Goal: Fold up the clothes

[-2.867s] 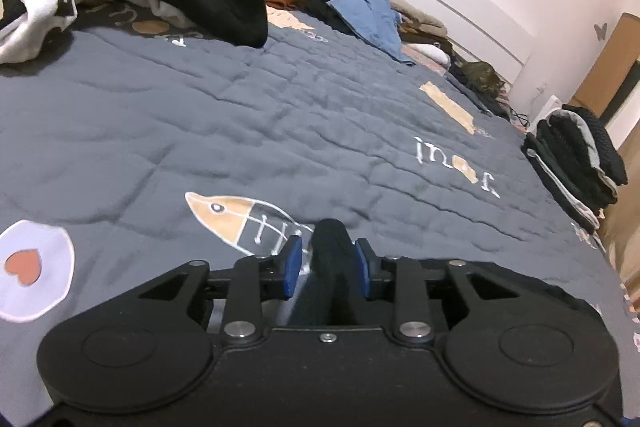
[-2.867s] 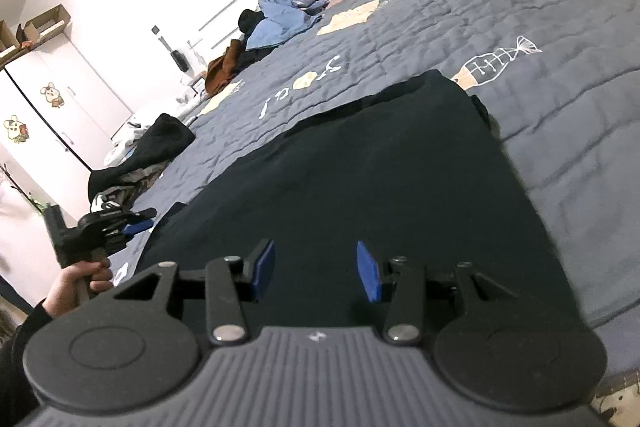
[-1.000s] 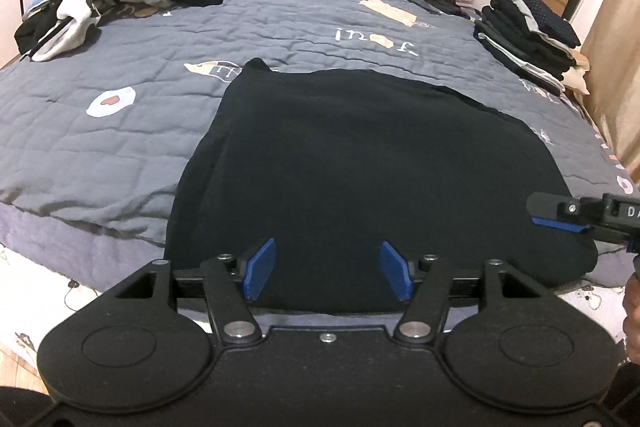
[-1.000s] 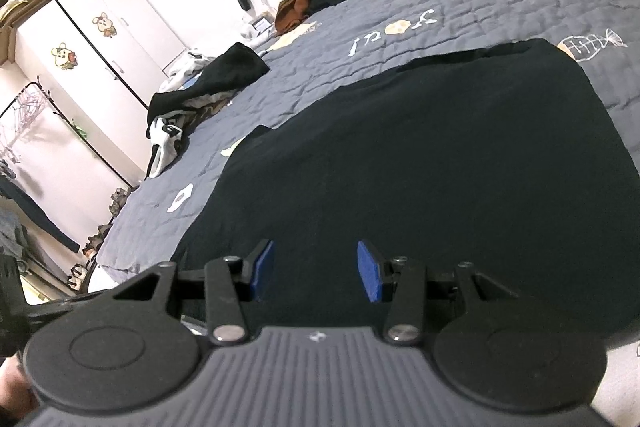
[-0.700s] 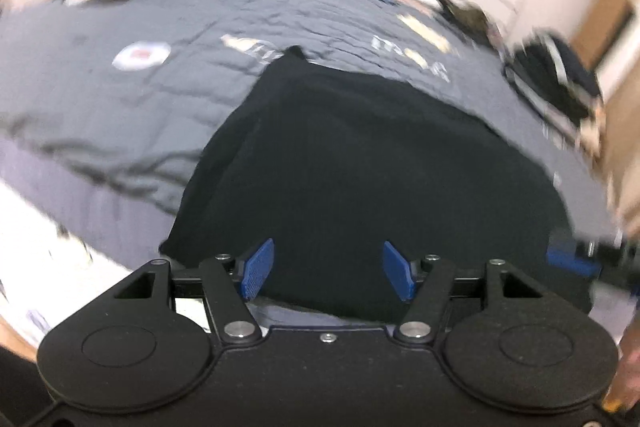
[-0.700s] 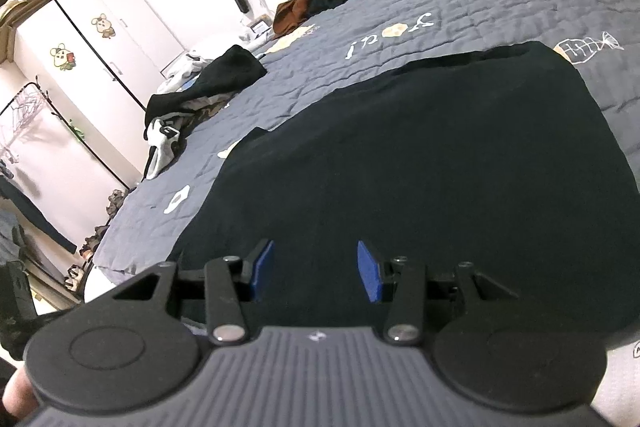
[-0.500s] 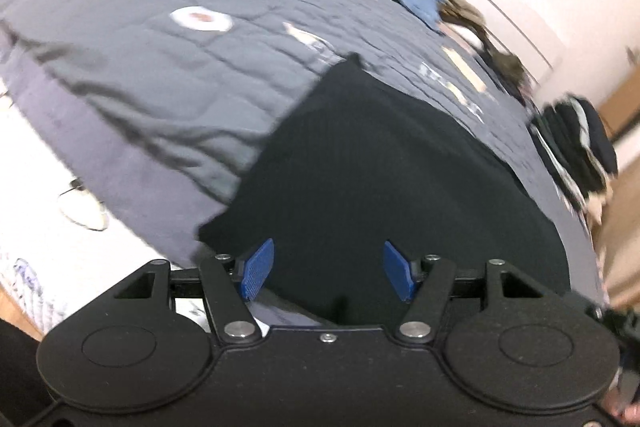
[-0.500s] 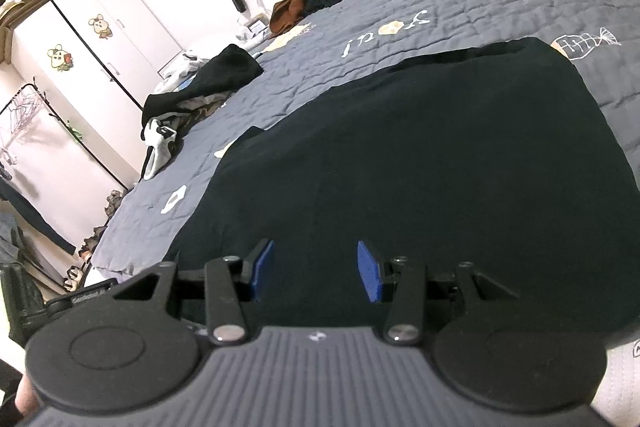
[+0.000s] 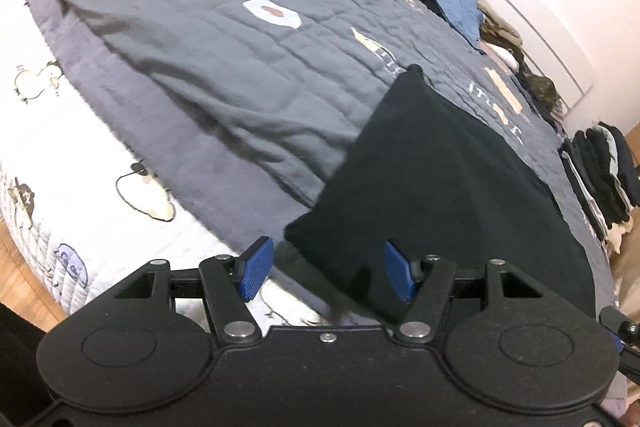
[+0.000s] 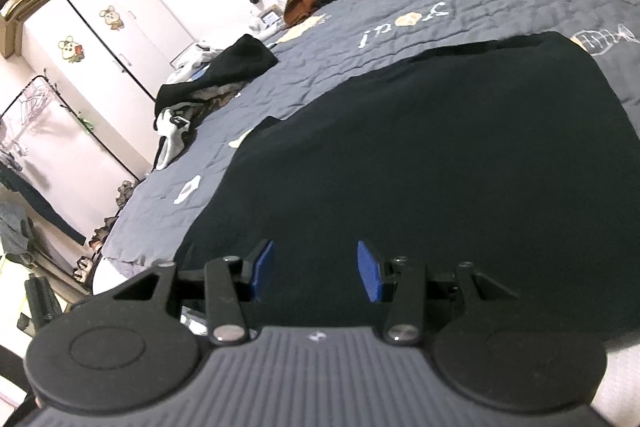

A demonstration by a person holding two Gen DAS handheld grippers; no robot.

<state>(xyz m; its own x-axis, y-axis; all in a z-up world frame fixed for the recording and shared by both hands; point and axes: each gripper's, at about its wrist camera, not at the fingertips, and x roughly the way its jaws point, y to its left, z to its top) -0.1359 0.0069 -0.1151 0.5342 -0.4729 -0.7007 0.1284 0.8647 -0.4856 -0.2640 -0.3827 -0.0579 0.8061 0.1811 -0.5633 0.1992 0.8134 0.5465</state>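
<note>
From the left wrist view, the left gripper (image 9: pixel 326 269) is hanging with its fingers apart and empty over the near left corner of the black garment (image 9: pixel 440 167), which is lying flat on the grey quilt (image 9: pixel 192 39); closing too deep there could be pinching quilt along with cloth. From the right wrist view, the right gripper (image 10: pixel 316 271) is also gaping over the garment's near edge, with the loose clothes pile (image 10: pixel 216 75) lying well apart, blocking nothing.

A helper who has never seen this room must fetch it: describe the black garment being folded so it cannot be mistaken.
Start at the grey quilt covering the bed. The black garment lies spread flat at its near edge, one corner just ahead of the left gripper. Unlike the crumpled heaps and the folded stack farther off, it is one smooth, plain sheet of cloth.
</note>
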